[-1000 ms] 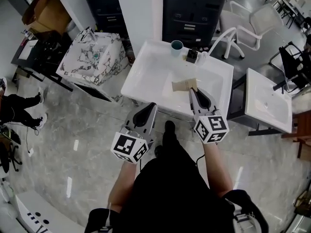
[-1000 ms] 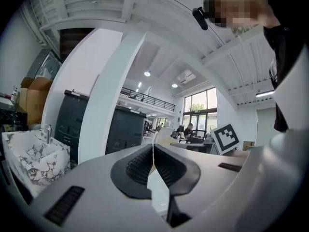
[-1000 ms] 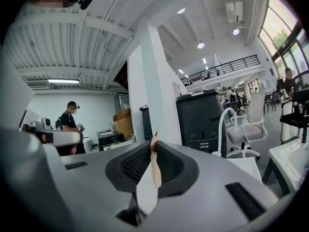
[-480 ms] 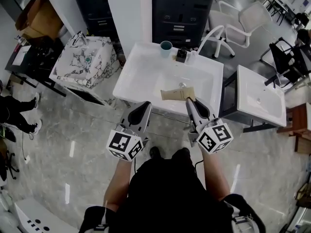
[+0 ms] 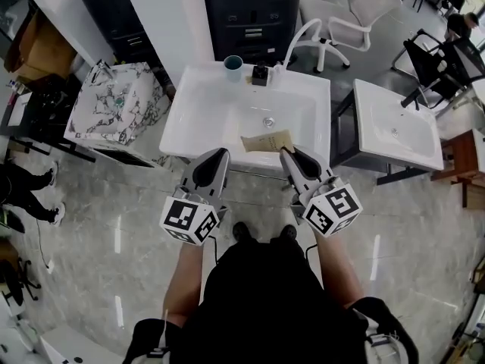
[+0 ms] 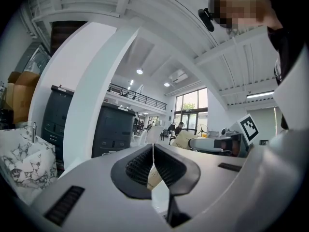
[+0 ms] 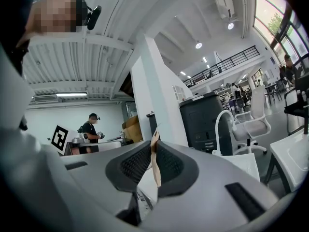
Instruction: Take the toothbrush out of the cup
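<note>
A teal cup (image 5: pixel 233 67) stands at the back rim of the white sink (image 5: pixel 189 120), beside a small black object (image 5: pixel 261 74). I cannot make out a toothbrush in the cup. My right gripper (image 5: pixel 286 154) is shut on the edge of a flat tan paper packet (image 5: pixel 267 142), held level over the basin's front right part. In the right gripper view the packet (image 7: pixel 155 170) shows as a thin strip pinched between the pads. My left gripper (image 5: pixel 216 160) hovers at the sink's front edge, shut and empty. In the left gripper view its jaws (image 6: pixel 153 149) meet.
A marble-patterned basin (image 5: pixel 114 105) stands to the left and a second white basin (image 5: pixel 394 127) to the right. Behind the sink are a black cabinet (image 5: pixel 250 14) and a white chair (image 5: pixel 341 21). The floor is glossy grey stone.
Both grippers have drawn back toward the sink's front edge. The packet, still gripped by the right one, has moved nearer the front and farther from the cup.
</note>
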`<state>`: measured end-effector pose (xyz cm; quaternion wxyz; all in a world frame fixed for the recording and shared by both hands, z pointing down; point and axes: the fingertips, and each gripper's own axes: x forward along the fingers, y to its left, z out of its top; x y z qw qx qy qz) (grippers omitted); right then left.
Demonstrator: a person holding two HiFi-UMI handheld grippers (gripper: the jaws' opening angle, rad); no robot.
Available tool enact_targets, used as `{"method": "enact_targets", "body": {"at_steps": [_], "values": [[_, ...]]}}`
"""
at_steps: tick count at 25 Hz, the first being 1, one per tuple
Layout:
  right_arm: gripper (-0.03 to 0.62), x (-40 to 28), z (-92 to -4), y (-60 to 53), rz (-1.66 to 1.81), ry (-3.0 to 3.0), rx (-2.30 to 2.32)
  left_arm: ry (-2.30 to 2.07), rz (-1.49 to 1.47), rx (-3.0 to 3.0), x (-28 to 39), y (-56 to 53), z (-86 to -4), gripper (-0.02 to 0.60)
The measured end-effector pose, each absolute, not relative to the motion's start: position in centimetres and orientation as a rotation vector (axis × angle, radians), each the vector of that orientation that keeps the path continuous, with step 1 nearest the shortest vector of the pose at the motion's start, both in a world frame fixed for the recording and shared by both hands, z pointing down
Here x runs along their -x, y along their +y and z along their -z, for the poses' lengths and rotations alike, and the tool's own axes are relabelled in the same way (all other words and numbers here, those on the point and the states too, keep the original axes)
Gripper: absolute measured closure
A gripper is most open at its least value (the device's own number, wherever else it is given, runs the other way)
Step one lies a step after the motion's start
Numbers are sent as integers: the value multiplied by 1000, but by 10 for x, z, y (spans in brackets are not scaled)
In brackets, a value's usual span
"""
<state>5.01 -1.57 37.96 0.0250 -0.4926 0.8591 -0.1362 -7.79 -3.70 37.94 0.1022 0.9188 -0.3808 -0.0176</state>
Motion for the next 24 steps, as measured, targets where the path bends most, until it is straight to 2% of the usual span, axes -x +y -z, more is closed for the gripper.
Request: {"method": "enact_targets", "body": {"at_steps": [11,24], "values": [[539,-58,-376,-3,412,2665,1529,-1075,25,-2724,63,-26,-381,558],[539,-49,-377,5,412,2657,1534,-1077,10,-2716,77,-16,-385,558]]}}
